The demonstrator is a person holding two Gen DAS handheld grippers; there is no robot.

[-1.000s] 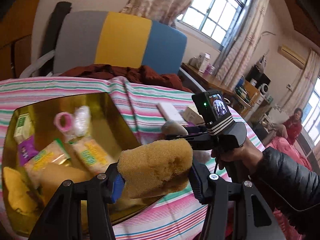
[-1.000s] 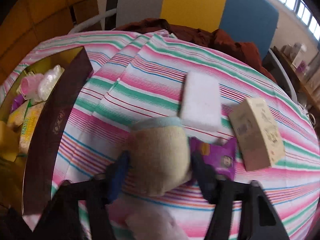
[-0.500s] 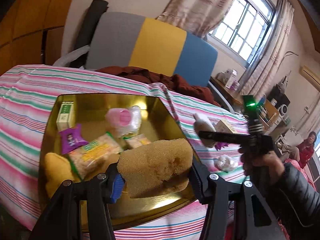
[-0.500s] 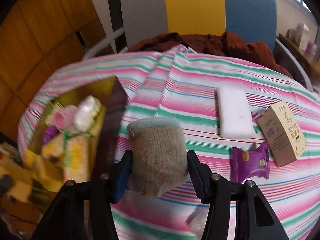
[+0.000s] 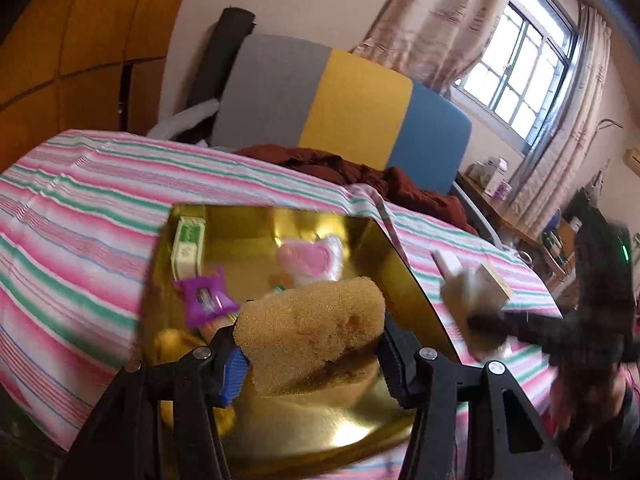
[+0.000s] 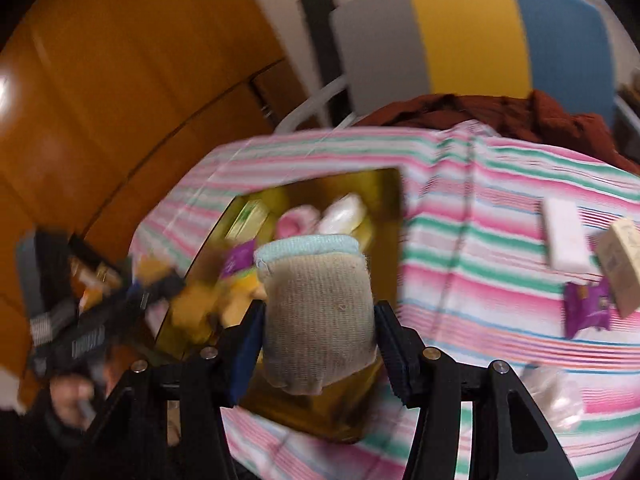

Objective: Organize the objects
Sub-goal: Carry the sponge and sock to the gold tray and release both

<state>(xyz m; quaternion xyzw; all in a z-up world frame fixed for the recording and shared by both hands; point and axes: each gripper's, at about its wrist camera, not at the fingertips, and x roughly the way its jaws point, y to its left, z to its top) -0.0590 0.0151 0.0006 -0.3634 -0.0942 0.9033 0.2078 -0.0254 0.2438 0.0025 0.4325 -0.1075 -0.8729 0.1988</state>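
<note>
Striped cloth [image 5: 80, 216] covers the bench; above its gold tray [image 5: 360, 420], left gripper [image 5: 310, 364] clamps a sponge [image 5: 308, 340], right gripper [image 6: 318, 344] a sock [image 6: 320, 312].

Two black two-finger grippers were in view, the left gripper [image 5: 310, 354] and the right gripper [image 6: 318, 334]. There was one coarse tan sponge [image 5: 310, 332] and one rolled beige knit sock with a pale blue cuff [image 6: 318, 312]. One shiny gold rectangular box [image 5: 404, 280] lay on one pink-and-green striped cloth [image 6: 480, 216]. Purple foil sachets numbered two: one inside the box [image 5: 204, 296], one on the cloth [image 6: 586, 308]. Small cardboard cartons also numbered two: one green-and-white [image 5: 188, 246], one beige [image 6: 622, 266]. One white rectangular bar [image 6: 566, 234] lay beside the beige carton.
</note>
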